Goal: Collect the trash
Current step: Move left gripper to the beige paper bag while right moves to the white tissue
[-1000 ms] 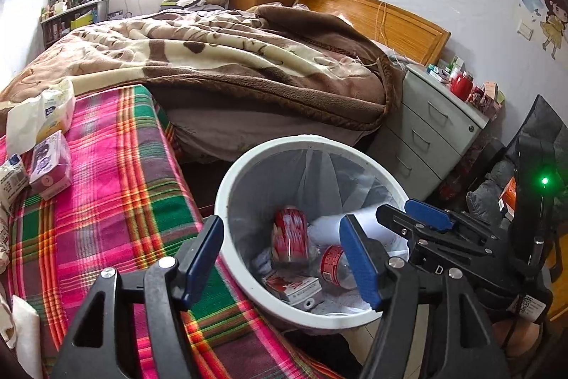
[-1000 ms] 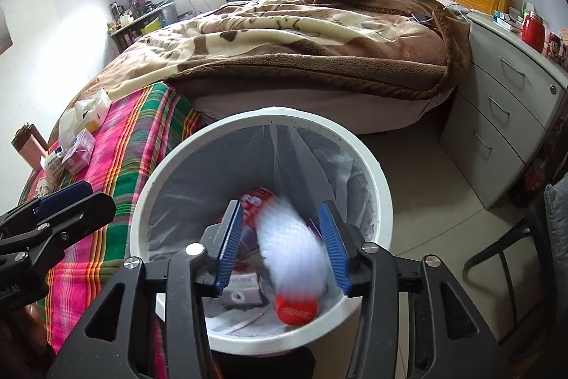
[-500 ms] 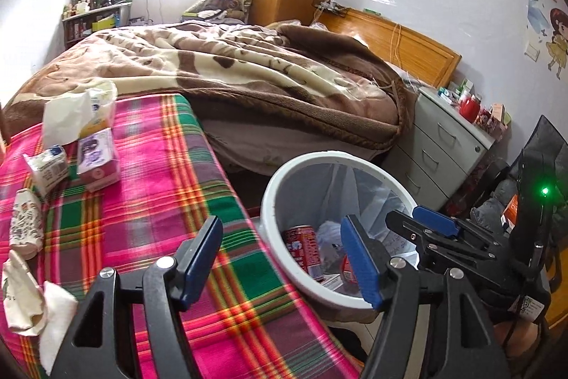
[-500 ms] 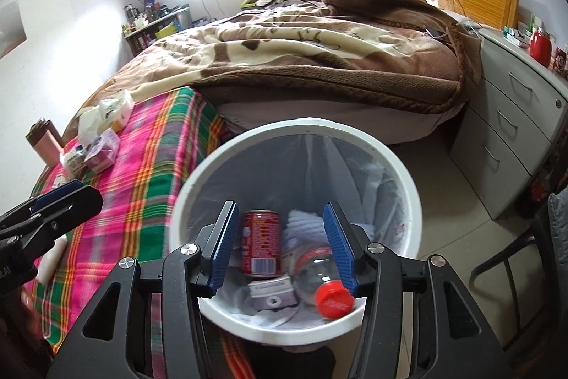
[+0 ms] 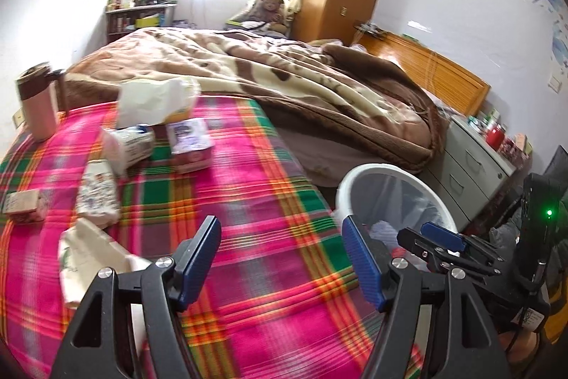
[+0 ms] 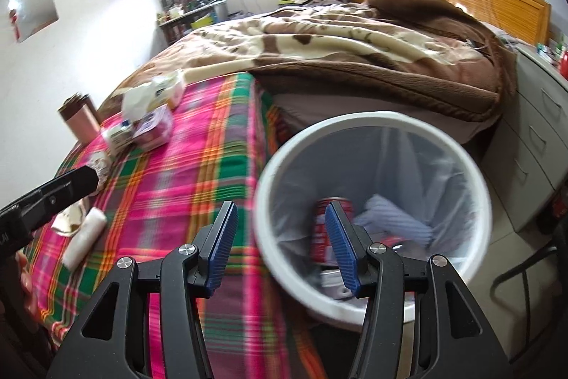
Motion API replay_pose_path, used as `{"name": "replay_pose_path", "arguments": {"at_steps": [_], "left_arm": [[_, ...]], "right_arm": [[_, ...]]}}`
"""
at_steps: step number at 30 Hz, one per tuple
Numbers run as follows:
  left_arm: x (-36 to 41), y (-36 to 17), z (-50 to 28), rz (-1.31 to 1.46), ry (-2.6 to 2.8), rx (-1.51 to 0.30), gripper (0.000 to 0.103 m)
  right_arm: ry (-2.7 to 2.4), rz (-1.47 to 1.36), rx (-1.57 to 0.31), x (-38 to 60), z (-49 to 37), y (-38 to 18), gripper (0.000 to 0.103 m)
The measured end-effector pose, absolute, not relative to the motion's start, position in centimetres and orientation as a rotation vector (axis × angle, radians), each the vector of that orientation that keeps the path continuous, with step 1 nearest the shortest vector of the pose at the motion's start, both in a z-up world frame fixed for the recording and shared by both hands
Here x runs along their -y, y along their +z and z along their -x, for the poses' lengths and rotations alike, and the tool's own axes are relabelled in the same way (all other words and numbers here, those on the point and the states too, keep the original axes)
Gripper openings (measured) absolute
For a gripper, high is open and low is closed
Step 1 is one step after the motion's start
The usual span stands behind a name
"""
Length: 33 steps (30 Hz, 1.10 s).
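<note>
My left gripper [image 5: 280, 237] is open and empty above the pink plaid tablecloth [image 5: 255, 187]. On the cloth to its left lie a crumpled wrapper [image 5: 88, 258], a patterned packet [image 5: 97, 194], a small box [image 5: 23, 206], a carton [image 5: 127, 144] and a pink box [image 5: 190, 144]. My right gripper [image 6: 280, 219] hangs over the near-left rim of the white bin [image 6: 372, 118]; its jaws are opening and nothing is between them. A red can [image 6: 317, 237] and crumpled paper [image 6: 394, 219] lie inside the bin. The left gripper [image 6: 71, 183] shows at the left edge of the right wrist view.
A tissue pack [image 5: 156, 102] and a pink tumbler [image 5: 37, 102] stand at the far side of the cloth. The bed with a brown blanket [image 5: 301, 84] lies behind, with grey drawers [image 5: 472, 166] to the right of the bin [image 5: 355, 176]. A white roll [image 6: 85, 233] lies near the table edge.
A plastic bottle dropped from between the right jaws into the bin. Both grippers have swung left, away from the bin; the left one now hangs over the tablecloth.
</note>
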<state>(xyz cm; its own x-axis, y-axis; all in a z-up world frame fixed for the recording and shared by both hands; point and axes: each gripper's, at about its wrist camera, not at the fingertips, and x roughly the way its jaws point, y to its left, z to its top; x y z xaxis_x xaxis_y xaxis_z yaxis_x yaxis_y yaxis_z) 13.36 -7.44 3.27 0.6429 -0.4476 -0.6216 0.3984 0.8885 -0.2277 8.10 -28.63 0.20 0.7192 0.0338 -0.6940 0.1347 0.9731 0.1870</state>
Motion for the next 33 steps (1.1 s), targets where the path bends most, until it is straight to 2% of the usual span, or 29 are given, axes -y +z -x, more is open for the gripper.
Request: {"name": "replay_pose_path", "arguments": {"at_steps": [16, 28, 31, 33], "left_arm": [[-4.0, 1.7, -13.4, 0.159, -0.285, -0.733, 0.073], [-9.1, 0.4, -13.3, 0.183, -0.209, -0.751, 0.073], [-9.9, 0.1, -13.0, 0.189, -0.199, -0.757, 0.073], [-10.4, 0.0, -13.1, 0.195, -0.192, -0.761, 0.073]], "right_arm": [[0.137, -0.196, -0.787, 19.9, -9.6, -0.5, 0.053], [0.239, -0.165, -0.823, 14.9, -10.3, -1.2, 0.054], [0.278, -0.174, -0.841, 13.6, -10.3, -1.5, 0.058], [0.302, -0.177, -0.851, 12.7, -10.3, -1.7, 0.065]]}}
